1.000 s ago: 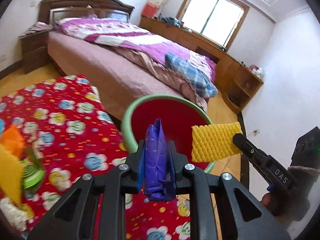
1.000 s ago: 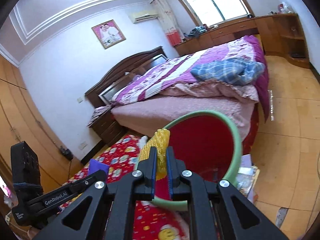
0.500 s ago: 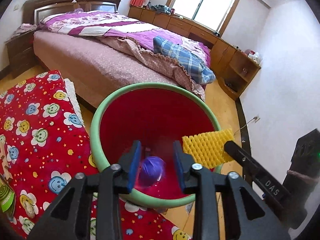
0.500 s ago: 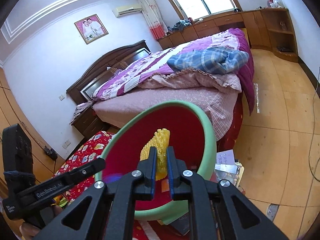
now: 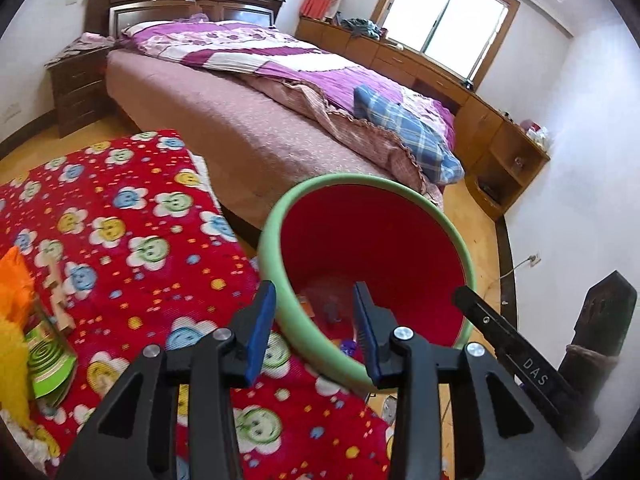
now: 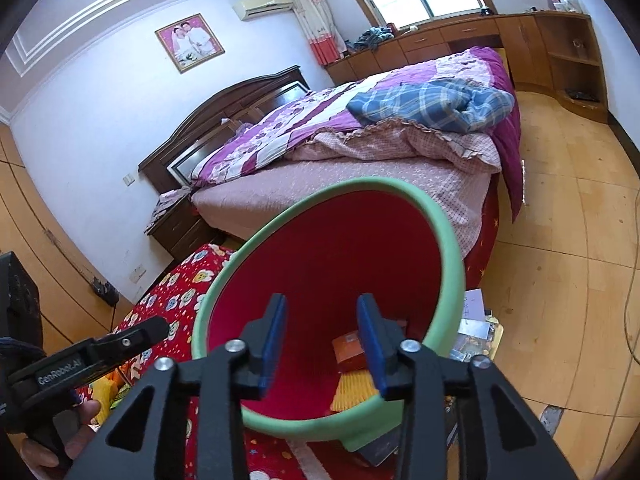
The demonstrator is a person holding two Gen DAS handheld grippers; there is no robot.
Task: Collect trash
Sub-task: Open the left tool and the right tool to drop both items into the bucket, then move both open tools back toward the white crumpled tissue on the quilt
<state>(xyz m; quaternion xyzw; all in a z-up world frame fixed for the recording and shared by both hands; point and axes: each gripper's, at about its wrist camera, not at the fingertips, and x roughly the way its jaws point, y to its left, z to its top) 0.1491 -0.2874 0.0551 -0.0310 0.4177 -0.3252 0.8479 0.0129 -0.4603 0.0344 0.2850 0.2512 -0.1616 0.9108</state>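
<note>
A red bin with a green rim (image 5: 276, 220) stands on the floor at the foot of the bed; it also shows in the right wrist view (image 6: 452, 248). My left gripper (image 5: 314, 332) is open and empty over the bin's near rim. My right gripper (image 6: 322, 340) is open and empty above the bin's mouth. The yellow foam net (image 6: 352, 390) lies on the bin's bottom beside an orange packet (image 6: 348, 350). The purple wrapper (image 5: 332, 312) lies blurred in the bin. The right gripper's finger (image 5: 516, 356) shows at the bin's right.
A red flowered mat (image 5: 120, 220) covers the floor at left, with orange and yellow litter (image 5: 16, 312) and a green disc (image 5: 50, 364) on it. The bed (image 5: 248, 120) lies behind the bin. Papers (image 6: 476, 320) lie on the wood floor beside the bin.
Both grippers opened. The purple wrapper dropped from the left gripper into the bin, then the yellow foam net dropped from the right. The left gripper pulled back left of the bin.
</note>
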